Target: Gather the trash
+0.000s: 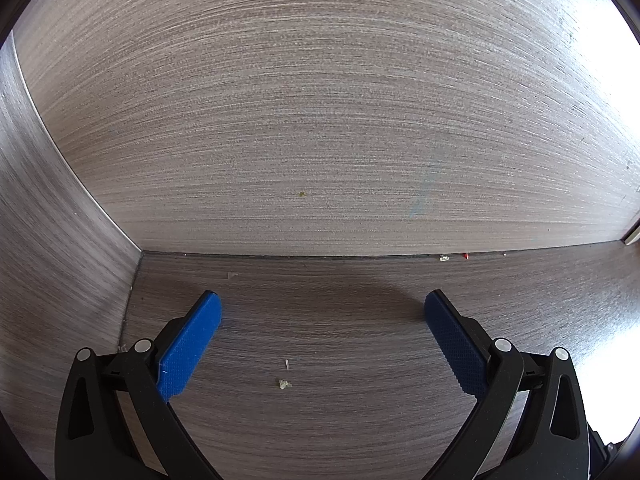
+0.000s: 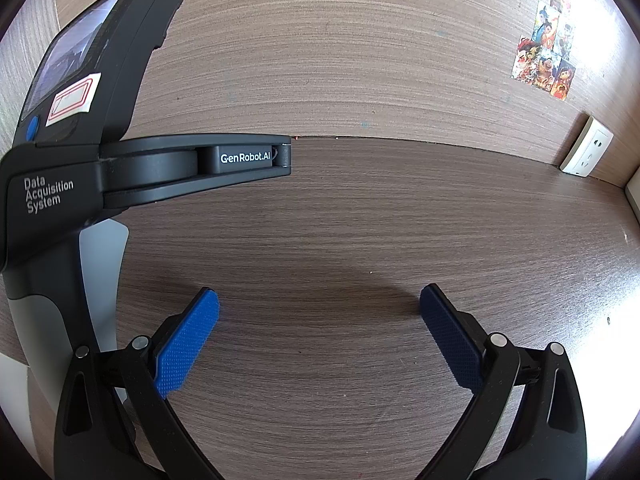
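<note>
My left gripper (image 1: 322, 308) is open and empty over a grey wood-grain desk (image 1: 360, 420), near its back left corner. A small pale scrap (image 1: 284, 384) and a thin sliver (image 1: 287, 364) lie on the desk between its blue fingers. More tiny bits, a pale crumb (image 1: 443, 257) and a red crumb (image 1: 465, 256), lie along the back wall seam. My right gripper (image 2: 319, 304) is open and empty over the desk (image 2: 360, 220). The left gripper's black body (image 2: 120, 160) shows at the left of the right wrist view.
Wood-grain walls stand behind (image 1: 320, 100) and to the left (image 1: 48, 240) of the desk. A white wall socket (image 2: 586, 147) sits at the back right. Colourful stickers (image 2: 546, 54) are on the wall above it.
</note>
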The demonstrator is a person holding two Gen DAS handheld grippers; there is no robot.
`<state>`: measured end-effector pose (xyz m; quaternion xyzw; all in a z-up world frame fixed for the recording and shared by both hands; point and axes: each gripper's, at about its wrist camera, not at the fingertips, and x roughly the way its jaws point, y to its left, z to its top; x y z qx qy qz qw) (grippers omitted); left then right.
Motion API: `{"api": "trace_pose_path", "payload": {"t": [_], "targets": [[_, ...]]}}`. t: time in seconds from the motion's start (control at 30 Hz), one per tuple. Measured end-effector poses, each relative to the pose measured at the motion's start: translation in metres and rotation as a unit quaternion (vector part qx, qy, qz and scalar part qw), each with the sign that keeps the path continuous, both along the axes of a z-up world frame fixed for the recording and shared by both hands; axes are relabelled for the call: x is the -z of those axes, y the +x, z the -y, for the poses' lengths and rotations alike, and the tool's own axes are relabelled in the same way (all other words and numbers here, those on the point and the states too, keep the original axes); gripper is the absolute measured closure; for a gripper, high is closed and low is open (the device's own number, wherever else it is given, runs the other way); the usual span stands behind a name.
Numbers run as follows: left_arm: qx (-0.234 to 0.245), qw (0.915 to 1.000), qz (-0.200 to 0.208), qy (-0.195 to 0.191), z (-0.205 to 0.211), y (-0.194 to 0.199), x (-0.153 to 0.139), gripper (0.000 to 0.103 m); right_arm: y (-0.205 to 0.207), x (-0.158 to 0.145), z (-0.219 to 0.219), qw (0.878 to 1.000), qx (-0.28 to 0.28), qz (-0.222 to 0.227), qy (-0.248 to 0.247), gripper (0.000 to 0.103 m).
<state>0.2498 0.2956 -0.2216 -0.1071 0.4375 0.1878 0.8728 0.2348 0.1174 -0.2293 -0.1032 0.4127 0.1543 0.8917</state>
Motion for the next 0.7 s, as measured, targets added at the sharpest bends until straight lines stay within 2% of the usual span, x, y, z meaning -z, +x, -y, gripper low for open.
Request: {"api": "trace_pose_path", "payload": {"t": [0.7], "targets": [[0.000, 1.0000, 0.001, 0.000, -0.0024, 0.0029, 0.0018, 0.004, 0.0010, -0.0001, -0.0006, 1.000, 0.000, 0.000, 0.000, 0.004]]}}
